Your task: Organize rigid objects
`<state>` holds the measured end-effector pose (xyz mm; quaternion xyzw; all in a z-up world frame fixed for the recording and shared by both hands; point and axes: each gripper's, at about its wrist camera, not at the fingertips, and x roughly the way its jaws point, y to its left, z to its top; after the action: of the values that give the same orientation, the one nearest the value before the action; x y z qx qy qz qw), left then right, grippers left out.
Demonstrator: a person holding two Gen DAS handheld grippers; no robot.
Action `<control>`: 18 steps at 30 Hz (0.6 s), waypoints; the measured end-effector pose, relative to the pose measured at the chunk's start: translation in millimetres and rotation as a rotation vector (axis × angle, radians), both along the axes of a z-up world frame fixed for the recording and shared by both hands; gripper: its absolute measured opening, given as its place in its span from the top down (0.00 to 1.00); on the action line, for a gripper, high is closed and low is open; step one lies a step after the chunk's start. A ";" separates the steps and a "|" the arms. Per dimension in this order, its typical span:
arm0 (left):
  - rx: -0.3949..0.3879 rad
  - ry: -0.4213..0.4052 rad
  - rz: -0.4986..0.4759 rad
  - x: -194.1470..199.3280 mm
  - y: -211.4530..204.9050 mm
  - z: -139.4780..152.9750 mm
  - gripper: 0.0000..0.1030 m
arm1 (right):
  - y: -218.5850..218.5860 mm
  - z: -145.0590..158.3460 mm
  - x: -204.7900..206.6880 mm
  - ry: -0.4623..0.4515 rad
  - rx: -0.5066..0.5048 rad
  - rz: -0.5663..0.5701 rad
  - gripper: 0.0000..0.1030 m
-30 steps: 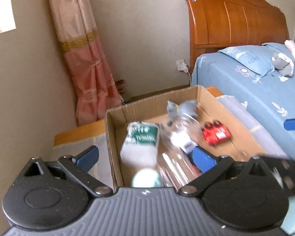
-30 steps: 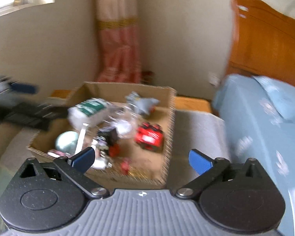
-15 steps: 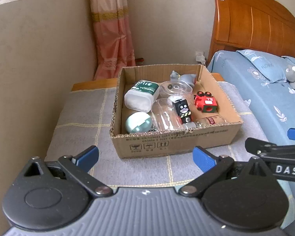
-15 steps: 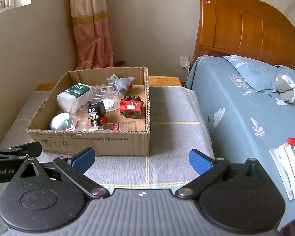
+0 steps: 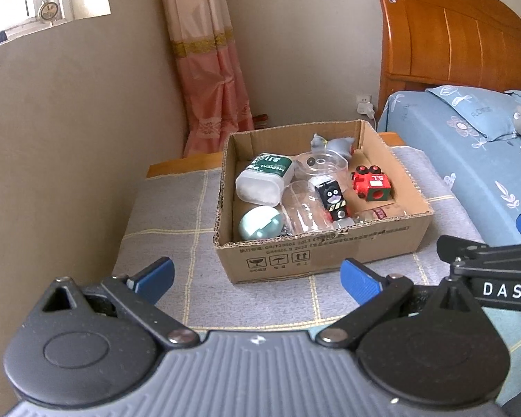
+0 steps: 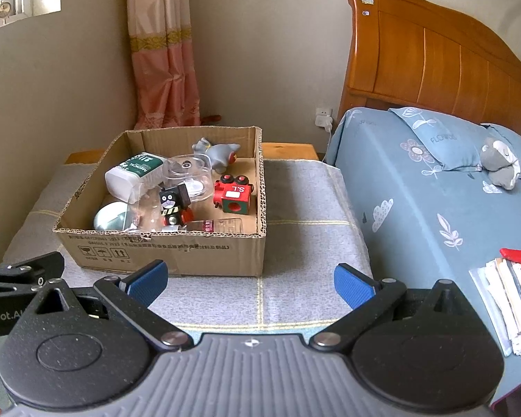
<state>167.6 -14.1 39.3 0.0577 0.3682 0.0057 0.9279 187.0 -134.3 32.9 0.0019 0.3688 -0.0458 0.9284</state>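
Cardboard box (image 5: 321, 253) sits ahead of the left gripper (image 5: 257, 278), slightly to its right, on a grey checked cloth (image 5: 170, 215). Both sets of tongs stand wide apart and hold nothing. From the right gripper (image 6: 250, 281) the box lies ahead-left. Inside: green-capped bottle (image 5: 264, 178), pale green egg-shaped case (image 5: 260, 224), clear containers (image 5: 321, 166), penguin block (image 5: 331, 198), red toy engine (image 6: 233, 194), grey figure (image 6: 215, 151). Bed (image 6: 434, 187) flanks the right.
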 end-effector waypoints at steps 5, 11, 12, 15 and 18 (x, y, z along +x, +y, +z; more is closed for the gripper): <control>-0.002 -0.002 -0.003 -0.7 -1.4 1.0 0.01 | -1.1 1.5 -1.2 -0.007 0.002 -0.004 0.00; -0.004 -0.006 0.000 -1.2 -0.8 2.3 0.01 | -0.7 2.2 -1.6 -0.011 0.000 -0.003 0.00; -0.004 -0.006 0.001 -1.4 -0.9 2.3 0.01 | -0.6 2.0 -1.6 -0.011 -0.001 -0.003 0.00; -0.004 -0.004 0.002 -1.4 -0.7 2.4 0.01 | -0.8 2.1 -1.8 -0.011 0.001 -0.003 0.00; 0.000 -0.004 0.004 -1.4 -1.1 2.4 0.01 | -0.1 2.3 -2.1 -0.011 0.000 -0.003 0.00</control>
<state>166.2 -15.2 41.7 0.0570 0.3663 0.0074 0.9287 184.9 -134.4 35.2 0.0028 0.3638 -0.0472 0.9303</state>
